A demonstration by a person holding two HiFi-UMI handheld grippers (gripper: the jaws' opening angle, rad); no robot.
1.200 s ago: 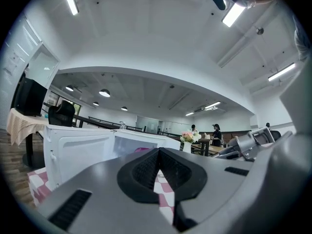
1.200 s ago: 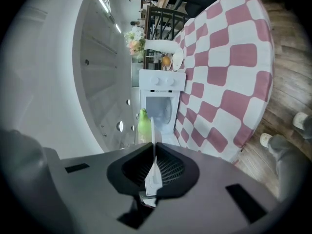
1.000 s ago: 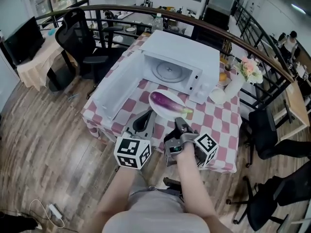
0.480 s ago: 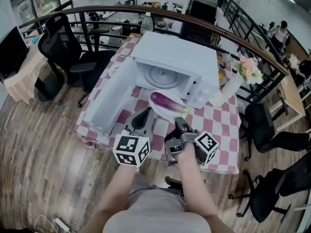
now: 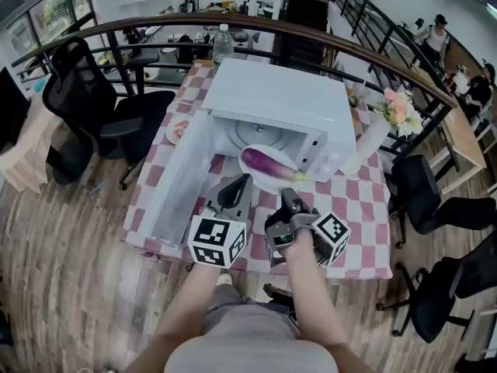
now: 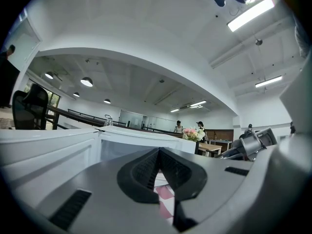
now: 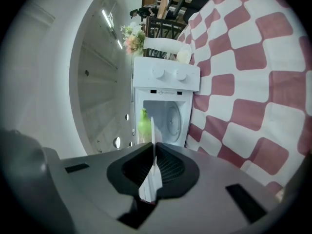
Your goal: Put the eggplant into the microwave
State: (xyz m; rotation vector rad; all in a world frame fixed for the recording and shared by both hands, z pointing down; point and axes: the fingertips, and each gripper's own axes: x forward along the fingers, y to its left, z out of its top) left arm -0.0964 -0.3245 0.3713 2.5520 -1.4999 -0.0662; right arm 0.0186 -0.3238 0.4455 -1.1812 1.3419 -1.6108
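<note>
No text, brand or number is showing legibly. The left hand-held gripper (image 5: 239,185) and right hand-held gripper (image 5: 289,199) are carrying only black-and-white square markers; print under the microwave (image 7: 165,82) knobs is showing too small to read.

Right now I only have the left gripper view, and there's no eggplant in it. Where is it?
Observer: The eggplant lies on a white plate at the mouth of the open microwave.
Operator: Is anything holding that plate?
Observer: Yes. The right gripper is shut on the plate's near rim.
Operator: Which way does the eggplant point?
Observer: Its green stem points toward the right gripper, and the purple end points away to the left.
</note>
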